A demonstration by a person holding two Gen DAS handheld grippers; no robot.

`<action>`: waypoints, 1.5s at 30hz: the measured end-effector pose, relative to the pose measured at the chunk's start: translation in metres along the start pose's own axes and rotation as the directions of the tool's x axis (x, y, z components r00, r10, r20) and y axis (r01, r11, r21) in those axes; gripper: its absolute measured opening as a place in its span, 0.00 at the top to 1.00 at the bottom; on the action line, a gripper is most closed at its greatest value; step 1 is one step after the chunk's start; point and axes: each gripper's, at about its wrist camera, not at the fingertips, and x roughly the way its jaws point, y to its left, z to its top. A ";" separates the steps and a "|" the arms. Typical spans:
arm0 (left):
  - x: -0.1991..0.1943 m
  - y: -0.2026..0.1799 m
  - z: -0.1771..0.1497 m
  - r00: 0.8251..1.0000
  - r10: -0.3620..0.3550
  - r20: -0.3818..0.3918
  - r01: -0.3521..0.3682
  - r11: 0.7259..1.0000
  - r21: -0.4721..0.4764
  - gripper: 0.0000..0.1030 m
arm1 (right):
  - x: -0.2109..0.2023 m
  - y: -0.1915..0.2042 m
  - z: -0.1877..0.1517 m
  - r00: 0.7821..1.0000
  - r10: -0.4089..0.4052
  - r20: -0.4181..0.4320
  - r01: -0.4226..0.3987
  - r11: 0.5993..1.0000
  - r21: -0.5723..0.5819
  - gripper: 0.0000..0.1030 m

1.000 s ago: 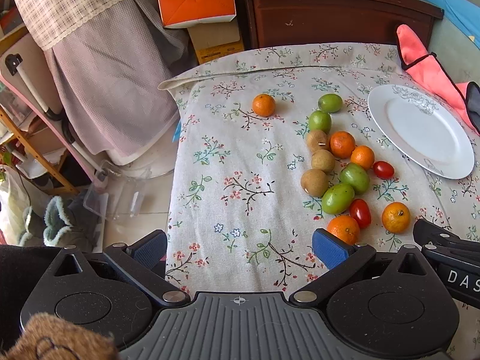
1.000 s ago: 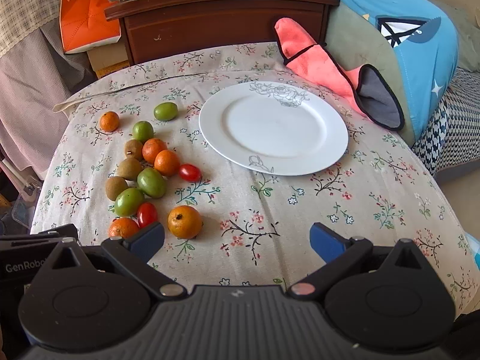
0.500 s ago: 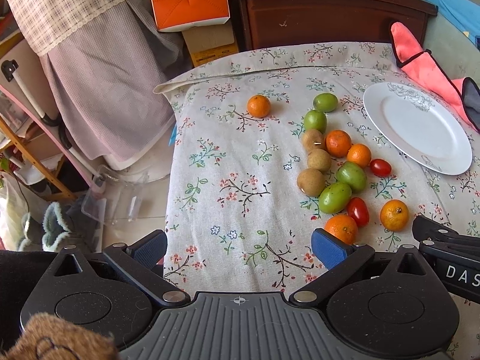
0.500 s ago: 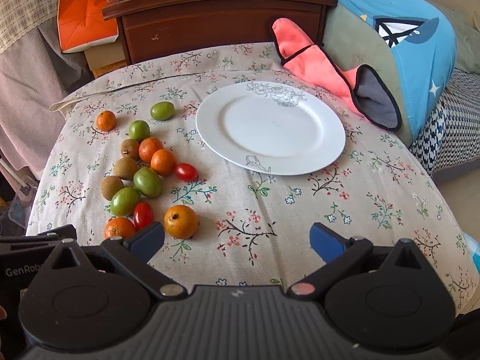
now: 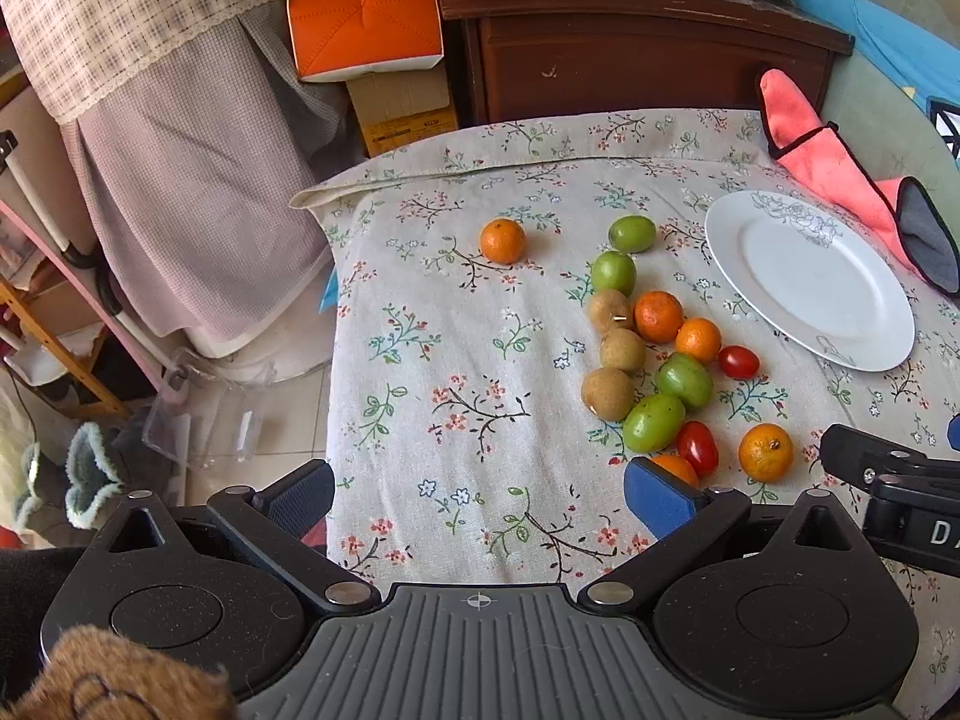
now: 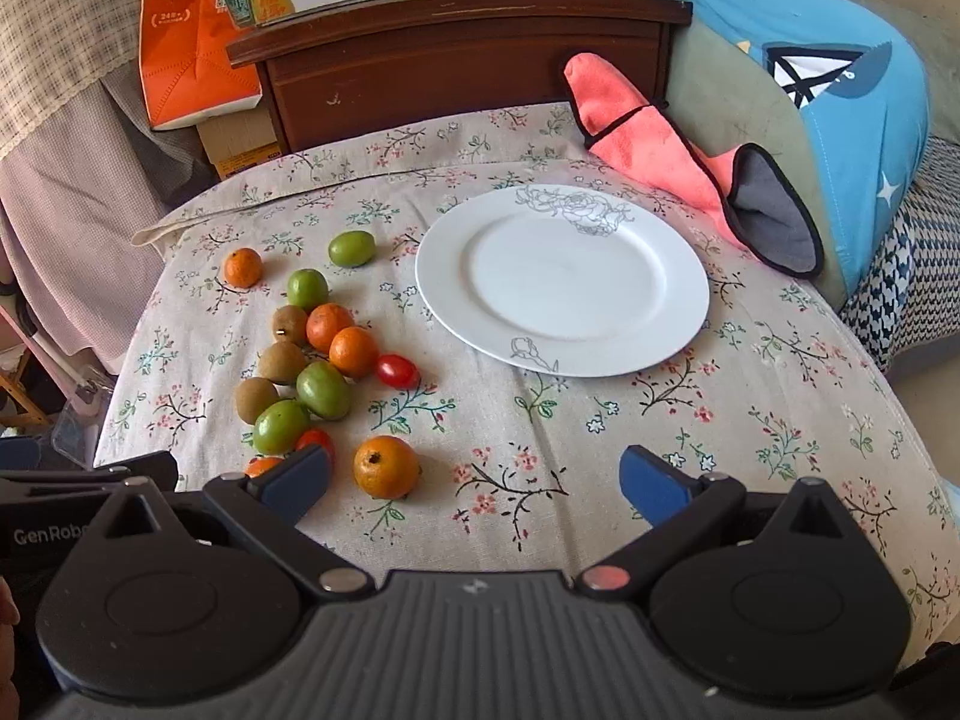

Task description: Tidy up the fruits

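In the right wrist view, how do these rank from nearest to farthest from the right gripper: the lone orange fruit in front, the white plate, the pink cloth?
1. Lone orange fruit, just ahead of the right gripper, left of centre.
2. White plate, mid-table, ahead.
3. Pink cloth, far right edge.

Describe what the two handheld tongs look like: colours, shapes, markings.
Both tongs, the left and the right, share one build: a ribbed dark grey body, two black rounded housings with disc-shaped caps, and angled black fingers ending in blue pads. Silver pivot screws sit at the finger bases; the right one has one reddish screw. White lettering reading "GenRob" marks the side of the left tongs, seen from the right wrist view.
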 end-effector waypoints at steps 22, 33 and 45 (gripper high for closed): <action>0.018 -0.016 -0.015 0.986 -0.167 -0.001 0.166 0.983 0.077 0.02 | 0.006 -0.027 0.007 0.992 0.127 -0.019 -0.126 0.992 0.030 0.15; 0.029 -0.028 -0.024 0.980 -0.196 0.020 0.193 0.976 0.102 0.02 | 0.027 -0.013 0.002 0.973 0.213 -0.089 -0.215 0.977 -0.010 0.38; 0.057 -0.035 -0.029 0.984 -0.173 -0.046 0.175 0.983 0.061 0.00 | 0.048 -0.004 -0.001 0.969 0.209 -0.130 -0.214 0.977 -0.023 0.50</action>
